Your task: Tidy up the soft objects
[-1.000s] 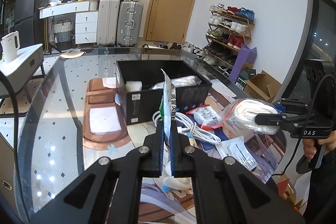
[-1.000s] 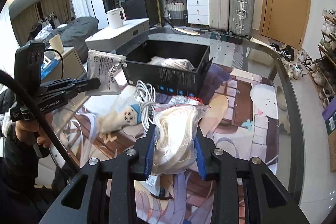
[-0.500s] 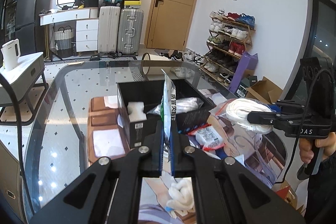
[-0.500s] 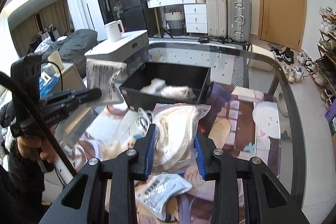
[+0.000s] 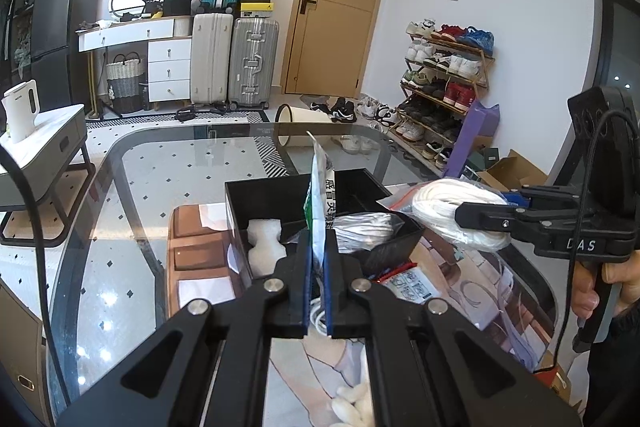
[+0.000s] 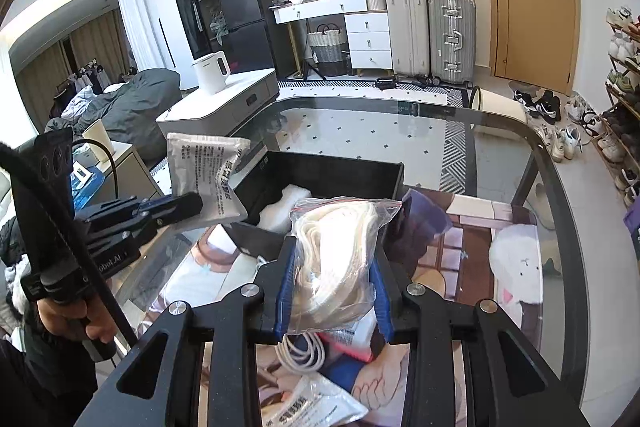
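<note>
Tongs on both sides loaded. Left tongs [image 5: 318, 291], bottom centre of the left wrist view, are clenched on a flat silver foil sachet with printed text [image 5: 320, 203], held edge-on and upright; in the right wrist view the same sachet [image 6: 208, 179] sits mid-left of frame, above the near-left corner of the box. Right tongs [image 6: 332, 291], bottom centre of the right wrist view, grip a clear zip bag of coiled white cord [image 6: 340, 259] between blue pads; in the left wrist view that bag [image 5: 452, 215] is at right of frame, just beside the box's right edge and off the surface.

Open black rectangular box [image 5: 304, 195] stands mid-frame on the glass worktop [image 5: 168, 171]. Inside it: a white foam piece [image 5: 262, 251] at the left and a clear bag of white cable [image 5: 364, 231] at the right.

Loose on the printed mat below the tongs: a white cable coil [image 6: 304, 351], another foil sachet [image 6: 312, 407] and a red-edged packet [image 5: 408, 287].
</note>
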A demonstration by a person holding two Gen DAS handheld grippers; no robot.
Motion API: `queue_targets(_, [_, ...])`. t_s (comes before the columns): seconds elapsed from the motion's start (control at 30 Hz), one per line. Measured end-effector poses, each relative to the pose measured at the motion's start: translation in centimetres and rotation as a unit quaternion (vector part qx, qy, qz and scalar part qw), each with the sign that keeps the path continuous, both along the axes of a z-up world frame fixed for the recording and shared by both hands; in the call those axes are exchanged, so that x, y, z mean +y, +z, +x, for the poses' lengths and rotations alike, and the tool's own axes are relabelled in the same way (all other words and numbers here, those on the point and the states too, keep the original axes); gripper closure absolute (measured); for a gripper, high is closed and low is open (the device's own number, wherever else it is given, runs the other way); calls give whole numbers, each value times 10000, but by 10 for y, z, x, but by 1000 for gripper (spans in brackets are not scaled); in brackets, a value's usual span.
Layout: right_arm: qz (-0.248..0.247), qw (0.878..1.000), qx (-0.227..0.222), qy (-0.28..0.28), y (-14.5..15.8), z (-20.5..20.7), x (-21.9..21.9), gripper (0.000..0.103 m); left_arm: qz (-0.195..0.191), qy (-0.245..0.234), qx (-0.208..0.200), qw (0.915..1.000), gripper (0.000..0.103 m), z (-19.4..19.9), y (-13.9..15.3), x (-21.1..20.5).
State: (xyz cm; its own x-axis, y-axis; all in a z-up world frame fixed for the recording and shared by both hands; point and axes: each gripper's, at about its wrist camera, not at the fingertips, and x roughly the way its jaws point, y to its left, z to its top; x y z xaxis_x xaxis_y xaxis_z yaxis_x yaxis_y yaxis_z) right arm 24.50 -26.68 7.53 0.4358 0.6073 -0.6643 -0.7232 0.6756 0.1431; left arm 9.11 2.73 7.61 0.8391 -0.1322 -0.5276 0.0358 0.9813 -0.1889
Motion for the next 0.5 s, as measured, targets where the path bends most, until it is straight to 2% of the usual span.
queue_targets(0.5, [-36, 9997, 196, 106, -5, 40, 36, 70, 57, -19, 344, 9994, 101, 41, -17, 4])
